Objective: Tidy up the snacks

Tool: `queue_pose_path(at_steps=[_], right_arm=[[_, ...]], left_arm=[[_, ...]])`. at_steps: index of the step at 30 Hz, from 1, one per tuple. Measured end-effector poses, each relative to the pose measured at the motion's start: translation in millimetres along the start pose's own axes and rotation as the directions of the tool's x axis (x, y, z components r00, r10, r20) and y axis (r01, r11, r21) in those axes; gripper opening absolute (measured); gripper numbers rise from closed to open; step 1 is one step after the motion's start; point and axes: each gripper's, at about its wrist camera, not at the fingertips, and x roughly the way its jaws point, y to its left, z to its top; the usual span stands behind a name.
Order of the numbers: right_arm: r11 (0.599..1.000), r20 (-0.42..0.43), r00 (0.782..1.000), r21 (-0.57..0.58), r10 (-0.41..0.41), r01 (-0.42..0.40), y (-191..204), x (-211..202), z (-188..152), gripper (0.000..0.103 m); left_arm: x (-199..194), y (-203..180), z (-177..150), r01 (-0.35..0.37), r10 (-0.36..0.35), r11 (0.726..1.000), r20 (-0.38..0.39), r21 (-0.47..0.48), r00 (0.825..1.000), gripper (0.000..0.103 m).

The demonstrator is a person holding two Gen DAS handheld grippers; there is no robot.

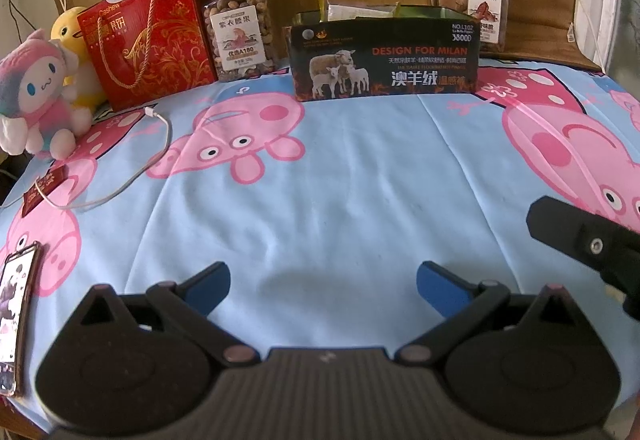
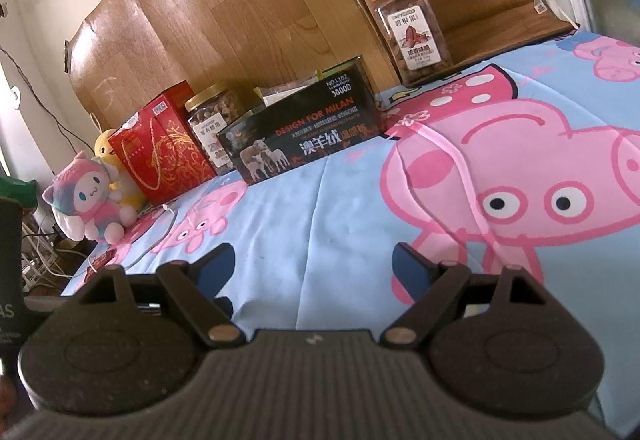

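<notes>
1. Your left gripper (image 1: 323,290) and right gripper (image 2: 314,272) both hover spread wide and empty over the bare bedsheet (image 1: 340,180).
2. The black box (image 1: 384,56) lies straight ahead of the left gripper, long axis crosswise.
3. Beyond it, the pecan jar (image 2: 410,32) stands far right, nearer your right gripper; the cashew jar (image 1: 240,28) stands far left.

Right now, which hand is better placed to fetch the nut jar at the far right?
Probably the right gripper: its open fingers look along the sheet towards the right nut jar. The left gripper, also open, faces the black box.
</notes>
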Motion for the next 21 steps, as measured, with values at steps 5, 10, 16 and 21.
queue_pose_path(at_steps=[5, 10, 16, 21], right_arm=[[1.000, 0.005, 1.000, -0.002, 0.000, 0.000, 0.4, -0.7, 1.0, 0.088], [1.000, 0.006, 1.000, -0.003, 0.000, 0.000, 1.0, -1.6, -0.5, 0.088], [1.000, 0.008, 1.000, -0.004, 0.000, 0.000, 1.4, -1.8, -0.2, 0.088], [1.000, 0.008, 1.000, -0.004, 0.000, 0.000, 1.3, -2.2, -0.9, 0.088]], left_arm=[[0.7, 0.2, -0.4, 0.002, -0.002, 1.000, -0.005, -0.009, 1.000, 0.103], [1.4, 0.3, -2.1, 0.012, -0.012, 1.000, -0.015, -0.016, 1.000, 0.103], [1.5, 0.1, -2.3, 0.017, -0.017, 1.000, -0.020, -0.017, 1.000, 0.103], [2.2, 0.8, -2.0, 0.022, -0.022, 1.000, -0.024, -0.020, 0.999, 0.103]])
